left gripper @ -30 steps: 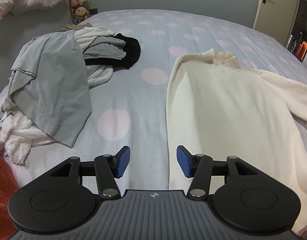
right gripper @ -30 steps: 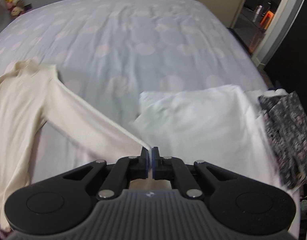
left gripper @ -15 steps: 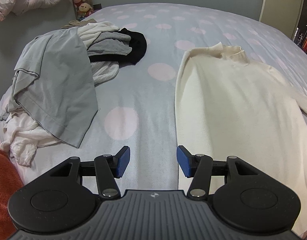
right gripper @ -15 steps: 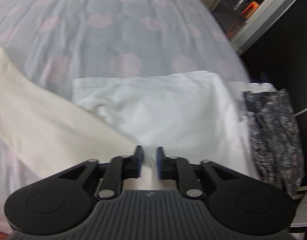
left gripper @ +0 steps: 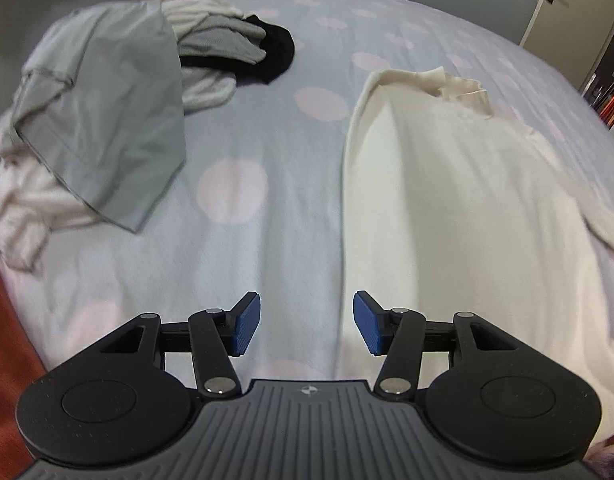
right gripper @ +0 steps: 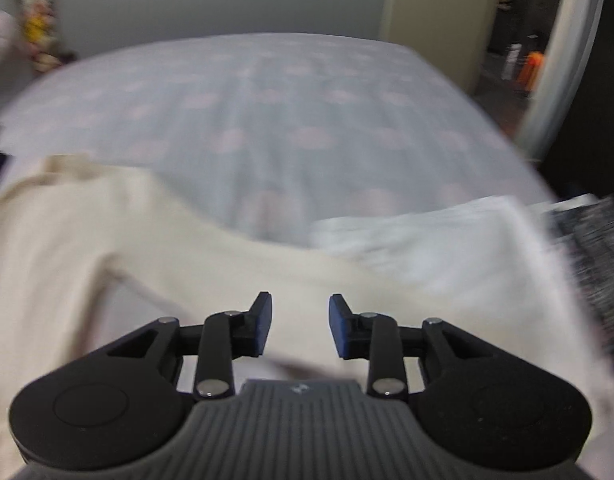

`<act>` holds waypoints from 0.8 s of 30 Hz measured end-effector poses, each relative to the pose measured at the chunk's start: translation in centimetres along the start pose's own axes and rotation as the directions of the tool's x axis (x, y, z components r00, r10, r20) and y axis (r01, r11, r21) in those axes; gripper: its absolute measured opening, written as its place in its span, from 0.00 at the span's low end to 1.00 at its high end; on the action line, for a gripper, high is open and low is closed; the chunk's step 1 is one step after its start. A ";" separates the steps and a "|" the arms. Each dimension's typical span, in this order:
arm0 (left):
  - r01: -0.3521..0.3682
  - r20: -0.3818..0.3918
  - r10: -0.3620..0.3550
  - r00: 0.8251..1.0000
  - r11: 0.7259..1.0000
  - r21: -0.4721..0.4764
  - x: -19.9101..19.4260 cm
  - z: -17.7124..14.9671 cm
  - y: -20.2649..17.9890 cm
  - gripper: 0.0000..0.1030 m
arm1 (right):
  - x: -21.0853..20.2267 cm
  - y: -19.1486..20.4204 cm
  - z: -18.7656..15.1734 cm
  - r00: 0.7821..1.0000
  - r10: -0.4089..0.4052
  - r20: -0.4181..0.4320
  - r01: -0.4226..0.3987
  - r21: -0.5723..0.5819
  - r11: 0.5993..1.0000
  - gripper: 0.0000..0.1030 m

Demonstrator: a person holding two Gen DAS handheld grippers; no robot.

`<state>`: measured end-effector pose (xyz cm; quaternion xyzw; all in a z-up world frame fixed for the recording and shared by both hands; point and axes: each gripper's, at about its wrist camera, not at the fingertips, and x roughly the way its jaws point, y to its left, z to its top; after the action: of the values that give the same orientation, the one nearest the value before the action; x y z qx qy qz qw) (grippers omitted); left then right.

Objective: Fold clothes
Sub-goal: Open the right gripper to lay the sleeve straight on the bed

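Grey shirt (left gripper: 103, 120) heaped at the bed's (left gripper: 267, 92) left edge, cream sweater (left gripper: 447, 200) flat, left gripper (left gripper: 307, 322) parted and empty, right gripper (right gripper: 300, 326) just opening, nothing pinched.

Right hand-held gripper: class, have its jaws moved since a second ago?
Yes. The right hand-held gripper has just been opening, releasing the cream sweater's sleeve, which lies below against the dotted bedsheet.

Our left gripper (left gripper: 307, 322) points down with jaws wide and empty; our right gripper (right gripper: 300, 326) just opened up, nothing between.
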<state>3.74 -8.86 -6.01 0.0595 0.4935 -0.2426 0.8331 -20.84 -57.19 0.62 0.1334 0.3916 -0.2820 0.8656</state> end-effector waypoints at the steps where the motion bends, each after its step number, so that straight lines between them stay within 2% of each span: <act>1: 0.011 -0.012 -0.011 1.000 1.000 -0.009 0.1 -0.2 0.0 0.48 | 0.1 1.2 -0.7 0.999 0.037 0.002 -0.037 0.007 0.999 0.34; 5: 0.026 -0.060 -0.029 0.998 0.999 -0.046 0.7 -1.3 0.2 0.48 | -0.4 5.4 -3.5 0.991 0.129 0.042 -0.129 0.001 0.992 0.37; 7: 0.054 -0.082 -0.060 0.995 0.996 -0.074 1.1 -1.8 0.3 0.48 | -0.7 6.7 -4.7 0.986 0.143 0.082 -0.143 -0.008 0.990 0.43; 8: 0.069 -0.093 -0.077 0.993 0.994 -0.089 1.3 -2.1 0.4 0.48 | -0.8 7.1 -5.3 0.984 0.148 0.102 -0.148 -0.005 0.989 0.49; 12: 0.077 -0.118 -0.089 0.989 0.992 -0.105 2.0 -2.8 0.3 0.44 | -0.4 8.6 -6.7 0.989 0.073 0.127 -0.066 -0.061 0.996 0.50; 14: 0.089 -0.119 -0.105 0.987 0.987 -0.137 2.1 -2.9 0.7 0.42 | 0.0 8.8 -6.5 0.990 0.070 0.122 -0.060 -0.080 0.995 0.50; 16: 0.139 -0.104 -0.157 0.982 0.976 -0.168 1.9 -3.1 1.1 0.20 | 0.8 8.8 -6.3 0.993 0.066 0.093 -0.058 -0.088 0.994 0.50; 19: 0.195 -0.073 -0.212 0.975 0.963 -0.189 1.3 -3.3 1.4 0.03 | 1.5 8.8 -6.3 0.997 0.054 0.058 -0.049 -0.086 0.995 0.50; 24: 0.237 0.020 -0.238 0.971 0.952 -0.196 -0.6 -2.4 1.9 0.01 | 1.5 9.2 -6.5 0.998 0.028 0.059 -0.022 -0.097 0.995 0.50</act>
<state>2.45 -6.13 -6.99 -0.0824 0.5202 -0.2908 0.7988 -18.48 -47.44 -4.71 0.0877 0.3768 -0.2559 0.8859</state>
